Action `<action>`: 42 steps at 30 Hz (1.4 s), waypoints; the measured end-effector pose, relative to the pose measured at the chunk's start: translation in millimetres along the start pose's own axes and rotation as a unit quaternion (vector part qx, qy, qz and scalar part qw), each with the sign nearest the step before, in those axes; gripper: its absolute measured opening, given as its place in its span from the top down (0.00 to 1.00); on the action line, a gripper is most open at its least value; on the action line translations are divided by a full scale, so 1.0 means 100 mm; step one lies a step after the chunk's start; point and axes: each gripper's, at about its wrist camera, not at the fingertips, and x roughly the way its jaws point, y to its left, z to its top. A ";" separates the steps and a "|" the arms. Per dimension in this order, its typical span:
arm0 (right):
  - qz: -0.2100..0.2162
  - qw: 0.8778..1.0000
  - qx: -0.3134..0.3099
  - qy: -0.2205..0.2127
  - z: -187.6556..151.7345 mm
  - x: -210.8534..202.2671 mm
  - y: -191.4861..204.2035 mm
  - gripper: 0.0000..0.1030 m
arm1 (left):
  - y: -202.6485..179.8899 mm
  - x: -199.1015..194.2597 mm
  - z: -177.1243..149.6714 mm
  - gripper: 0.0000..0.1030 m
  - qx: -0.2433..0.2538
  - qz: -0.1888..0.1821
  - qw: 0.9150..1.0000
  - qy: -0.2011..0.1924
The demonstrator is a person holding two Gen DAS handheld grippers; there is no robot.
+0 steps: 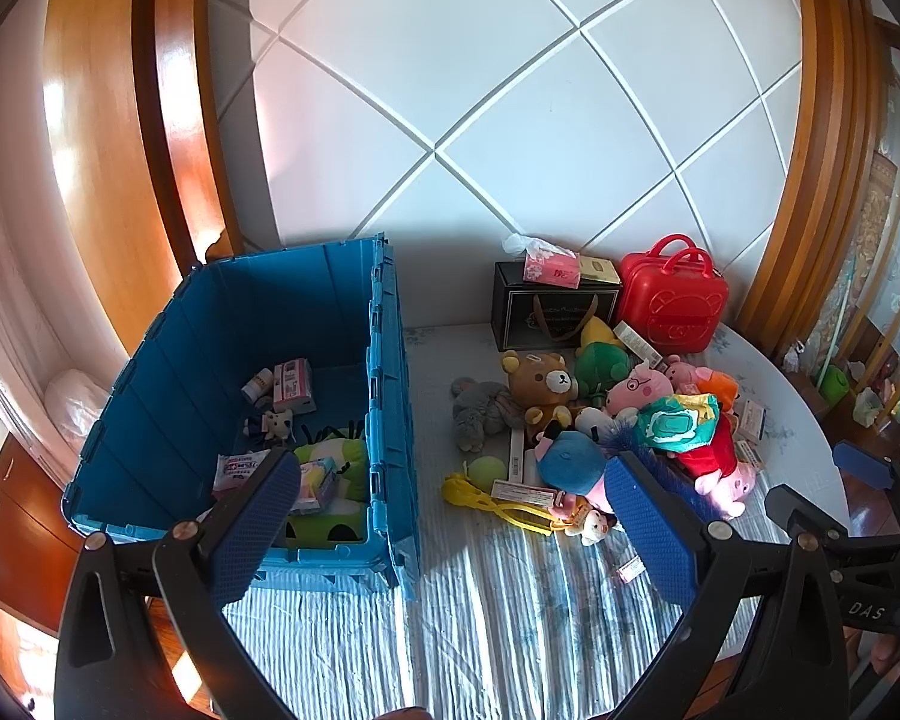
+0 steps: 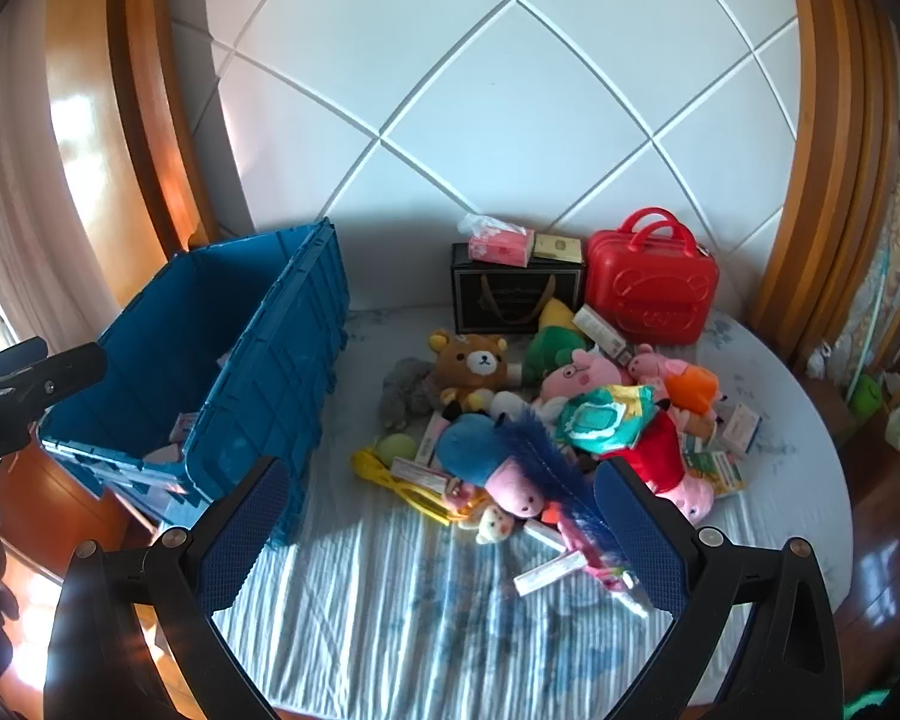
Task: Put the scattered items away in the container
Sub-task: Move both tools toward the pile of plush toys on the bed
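Note:
A blue plastic crate (image 1: 390, 396) stands at the left of the striped bedcover; it shows in the right wrist view too (image 2: 270, 360). Inside lie small boxes, a bottle, packets and a green plush. To its right is a pile of soft toys: a brown bear (image 1: 540, 387) (image 2: 471, 369), a pink pig (image 1: 639, 387) (image 2: 579, 375), a blue plush (image 1: 570, 462) (image 2: 477, 450), a grey plush (image 1: 480, 411), a yellow strap (image 1: 486, 501). My left gripper (image 1: 450, 510) is open and empty above the crate's near corner. My right gripper (image 2: 444, 516) is open and empty in front of the pile.
A black gift box (image 1: 549, 312) with a pink tissue pack (image 1: 552, 267) and a red toy suitcase (image 1: 672, 300) stand against the white padded headboard (image 1: 510, 90). Small cartons lie at the pile's right edge. The bed edge curves at the right, with wooden floor beyond.

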 end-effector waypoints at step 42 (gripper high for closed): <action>-0.038 0.999 0.013 0.013 -0.03 0.16 0.39 0.00 | 0.35 0.34 -0.03 0.00 0.020 -0.056 0.998 0.017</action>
